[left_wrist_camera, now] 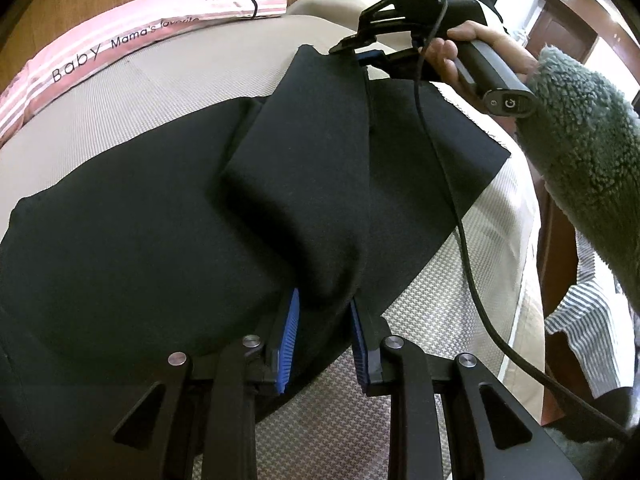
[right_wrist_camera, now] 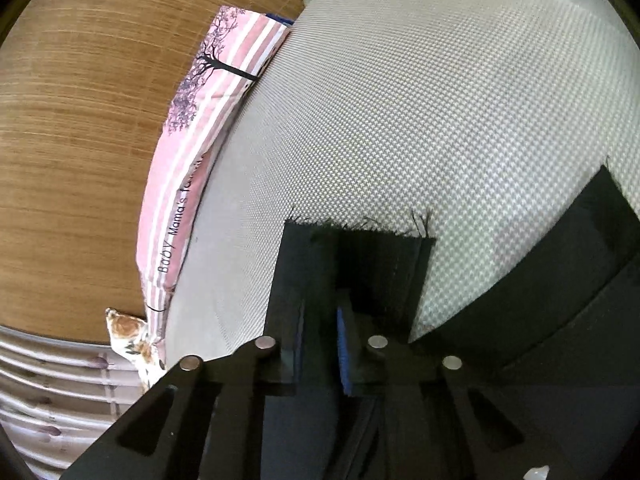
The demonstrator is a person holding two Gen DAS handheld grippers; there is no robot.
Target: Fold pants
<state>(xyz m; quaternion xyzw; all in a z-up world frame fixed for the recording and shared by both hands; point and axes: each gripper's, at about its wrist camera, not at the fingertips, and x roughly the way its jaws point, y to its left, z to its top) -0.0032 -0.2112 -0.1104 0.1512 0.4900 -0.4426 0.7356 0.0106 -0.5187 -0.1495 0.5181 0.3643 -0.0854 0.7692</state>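
– Both grippers clamped on the pants, w/ cloth spread black across the mattress: left gripper on a fold, right gripper on the frayed hem near the mattress's far edge.
– Our worry: hem grip's thin, so it could slip out, or uneven pulls skew the fold.
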